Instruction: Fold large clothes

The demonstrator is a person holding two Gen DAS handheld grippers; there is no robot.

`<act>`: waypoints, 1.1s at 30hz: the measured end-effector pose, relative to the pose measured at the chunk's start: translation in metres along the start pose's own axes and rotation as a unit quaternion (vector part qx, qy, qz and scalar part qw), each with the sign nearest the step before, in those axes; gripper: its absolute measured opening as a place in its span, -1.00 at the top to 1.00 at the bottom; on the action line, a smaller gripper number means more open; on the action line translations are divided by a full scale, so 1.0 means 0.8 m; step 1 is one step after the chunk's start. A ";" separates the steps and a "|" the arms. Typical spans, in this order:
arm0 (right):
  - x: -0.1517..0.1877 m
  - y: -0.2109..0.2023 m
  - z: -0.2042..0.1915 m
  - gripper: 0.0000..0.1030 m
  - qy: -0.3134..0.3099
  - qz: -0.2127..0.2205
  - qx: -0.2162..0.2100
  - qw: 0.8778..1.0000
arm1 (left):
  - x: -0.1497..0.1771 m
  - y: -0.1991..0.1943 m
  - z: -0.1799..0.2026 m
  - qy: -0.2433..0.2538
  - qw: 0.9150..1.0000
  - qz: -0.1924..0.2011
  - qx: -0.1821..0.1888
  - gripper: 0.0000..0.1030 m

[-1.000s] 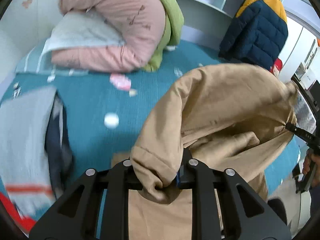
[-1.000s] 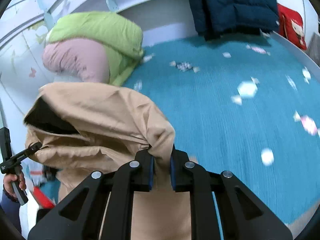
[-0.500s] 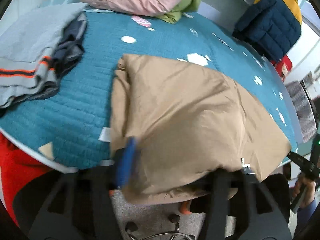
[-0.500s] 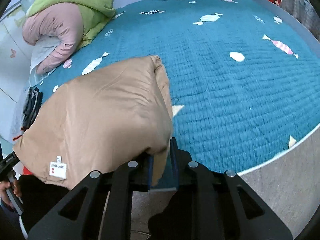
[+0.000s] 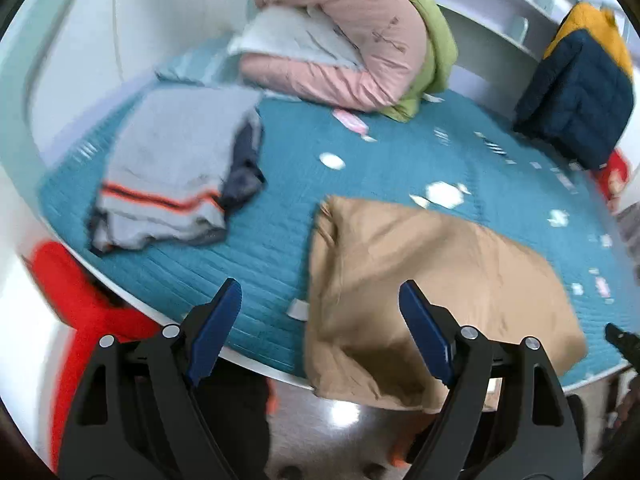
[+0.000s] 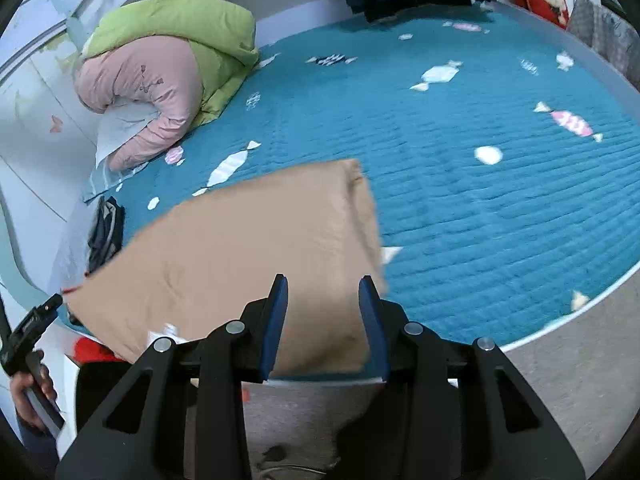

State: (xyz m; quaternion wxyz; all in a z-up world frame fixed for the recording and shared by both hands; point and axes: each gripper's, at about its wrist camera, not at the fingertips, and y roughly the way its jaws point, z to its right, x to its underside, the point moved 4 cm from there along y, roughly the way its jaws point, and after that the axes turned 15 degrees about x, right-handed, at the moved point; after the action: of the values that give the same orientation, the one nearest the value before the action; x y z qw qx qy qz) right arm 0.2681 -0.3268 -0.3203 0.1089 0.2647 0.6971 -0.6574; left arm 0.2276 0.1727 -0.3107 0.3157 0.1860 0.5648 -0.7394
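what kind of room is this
Most likely a bedroom, perhaps a child's: a bed with a teal candy-print quilt, pink and green duvets piled at the wall, and a tan garment and folded grey clothes laid on it.

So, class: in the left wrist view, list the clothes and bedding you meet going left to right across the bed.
Grey striped garment → pink quilt → green quilt → tan garment → navy and yellow jacket.
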 end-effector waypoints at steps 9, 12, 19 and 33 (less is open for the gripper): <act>0.011 0.080 -0.053 0.70 0.028 -0.084 -0.030 0.996 | -0.010 0.041 0.049 -0.018 0.993 -0.029 0.114 -0.74; 0.029 0.122 -0.042 1.00 0.017 -0.133 0.021 0.991 | 0.011 0.113 0.064 -0.017 0.987 -0.097 0.127 -0.74; 0.043 0.160 -0.008 1.00 0.034 -0.177 0.033 0.983 | 0.061 0.204 -0.001 -0.069 0.982 -0.159 0.070 -0.72; 0.017 0.076 -0.074 0.92 0.017 -0.076 0.001 0.997 | 0.030 0.177 -0.045 -0.119 0.978 -0.135 0.103 -0.74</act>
State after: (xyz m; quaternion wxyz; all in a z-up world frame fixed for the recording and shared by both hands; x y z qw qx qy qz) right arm 0.2993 -0.2666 -0.3724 0.0463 0.2222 0.7163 -0.6598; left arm 0.3033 0.1782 -0.4383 0.2572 0.0504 0.4639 -0.8462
